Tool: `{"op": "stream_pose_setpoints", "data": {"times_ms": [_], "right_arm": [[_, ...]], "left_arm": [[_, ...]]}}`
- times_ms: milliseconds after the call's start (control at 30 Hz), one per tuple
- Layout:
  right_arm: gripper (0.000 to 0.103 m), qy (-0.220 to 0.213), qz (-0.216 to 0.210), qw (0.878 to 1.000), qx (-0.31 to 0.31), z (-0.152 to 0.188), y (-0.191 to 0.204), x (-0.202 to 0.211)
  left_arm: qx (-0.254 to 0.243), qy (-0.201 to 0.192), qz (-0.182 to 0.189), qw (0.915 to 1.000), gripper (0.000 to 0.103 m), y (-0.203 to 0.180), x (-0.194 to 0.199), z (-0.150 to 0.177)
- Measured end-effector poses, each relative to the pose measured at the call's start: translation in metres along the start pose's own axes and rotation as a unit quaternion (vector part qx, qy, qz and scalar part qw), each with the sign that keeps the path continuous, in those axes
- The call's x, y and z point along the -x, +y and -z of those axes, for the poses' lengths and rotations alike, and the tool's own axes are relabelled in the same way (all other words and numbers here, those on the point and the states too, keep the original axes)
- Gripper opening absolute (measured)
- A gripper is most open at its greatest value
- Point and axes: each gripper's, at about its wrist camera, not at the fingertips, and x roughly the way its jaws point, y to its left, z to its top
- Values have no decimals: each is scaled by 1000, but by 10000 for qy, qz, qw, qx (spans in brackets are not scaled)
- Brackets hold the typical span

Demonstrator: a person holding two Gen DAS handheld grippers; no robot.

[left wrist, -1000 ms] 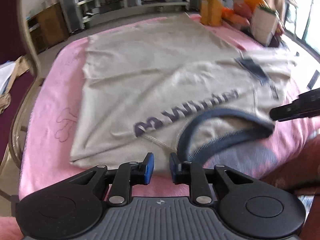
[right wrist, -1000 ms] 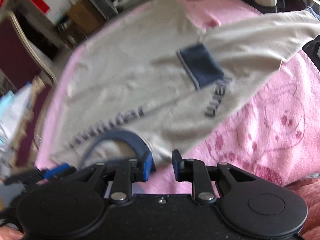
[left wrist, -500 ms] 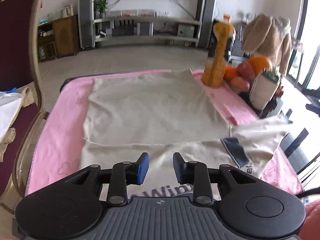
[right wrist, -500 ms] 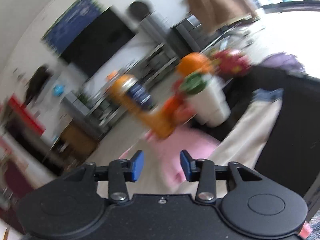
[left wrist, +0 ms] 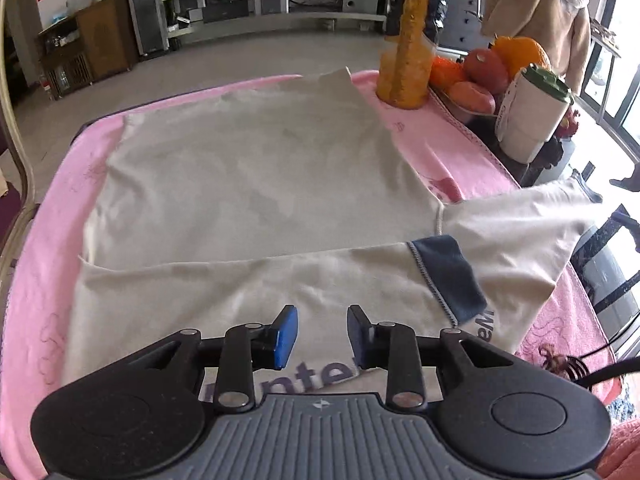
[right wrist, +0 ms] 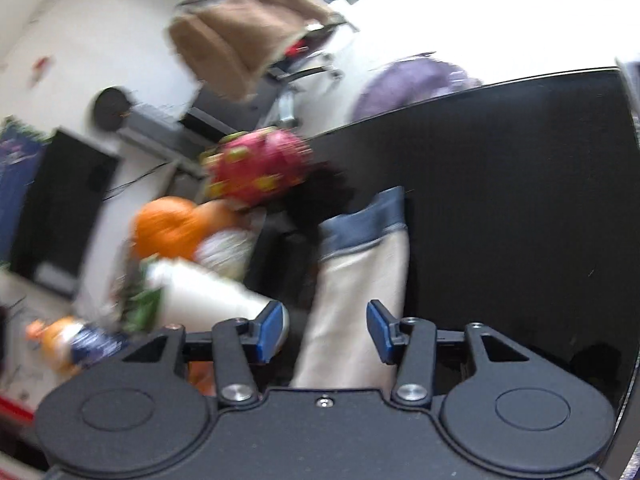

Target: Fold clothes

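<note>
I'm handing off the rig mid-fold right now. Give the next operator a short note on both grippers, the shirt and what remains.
Left gripper: open, empty, over the near part of the beige T-shirt.
Right gripper: open, pads not pressing; the blue-cuffed sleeve lies ahead between its fingers, against the black table.
Shirt: spread on the pink cloth, near part with lettering folded over the body. The sleeve juts out sideways past the pink cloth.
Done: first fold.
Left: likely fold that sleeve in, then fold the body again.
</note>
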Motion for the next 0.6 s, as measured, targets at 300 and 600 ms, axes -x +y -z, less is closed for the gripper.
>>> {"op": "stream_pose_setpoints", "data": {"times_ms": [300,600], "right_arm": [[28,-330,933,9924,728,-12,-3,-48],[7,-607,1221,9782,1567,-7,14,-72]], "left_arm": [[-55,262,-21,9996,33,-9,-19,5],[-74,353,66,9993,34,-11,-23,9]]}}
